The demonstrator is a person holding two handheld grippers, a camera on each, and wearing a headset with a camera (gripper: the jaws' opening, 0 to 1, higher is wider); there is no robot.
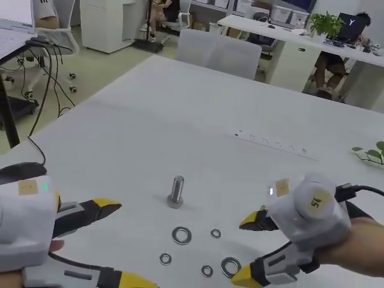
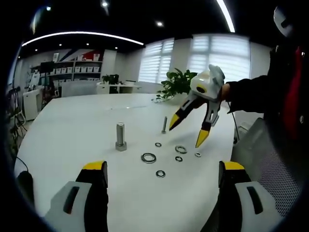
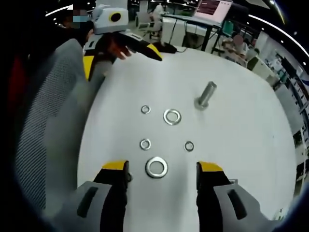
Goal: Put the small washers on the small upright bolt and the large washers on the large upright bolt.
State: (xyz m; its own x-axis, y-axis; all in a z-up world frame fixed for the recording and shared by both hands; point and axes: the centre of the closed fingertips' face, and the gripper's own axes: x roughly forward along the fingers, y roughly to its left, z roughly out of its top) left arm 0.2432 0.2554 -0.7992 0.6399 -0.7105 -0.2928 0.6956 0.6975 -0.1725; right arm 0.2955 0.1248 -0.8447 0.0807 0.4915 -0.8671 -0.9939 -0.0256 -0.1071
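A large upright bolt [image 1: 176, 192] [image 2: 120, 136] [image 3: 205, 95] stands mid-table. In the left gripper view a thin small bolt [image 2: 164, 124] stands further back, by the right gripper. Loose washers lie flat in front of the large bolt: a large washer [image 1: 182, 235] [image 3: 172, 116], a second large washer [image 1: 230, 266] [image 3: 157, 167], and small washers [image 1: 215, 233] [image 1: 165, 258] [image 3: 145, 144]. My left gripper [image 1: 123, 245] [image 2: 163, 166] is open at the near left, holding nothing. My right gripper [image 1: 242, 251] [image 3: 162, 166] is open just above the table, its jaws either side of the second large washer.
The white table [image 1: 150, 132] stretches far beyond the bolt. A power strip [image 1: 273, 143] lies at the back right, and plant leaves [image 1: 372, 153] reach in at the right edge. A grey chair [image 1: 219, 53] stands at the far side; people sit at desks beyond.
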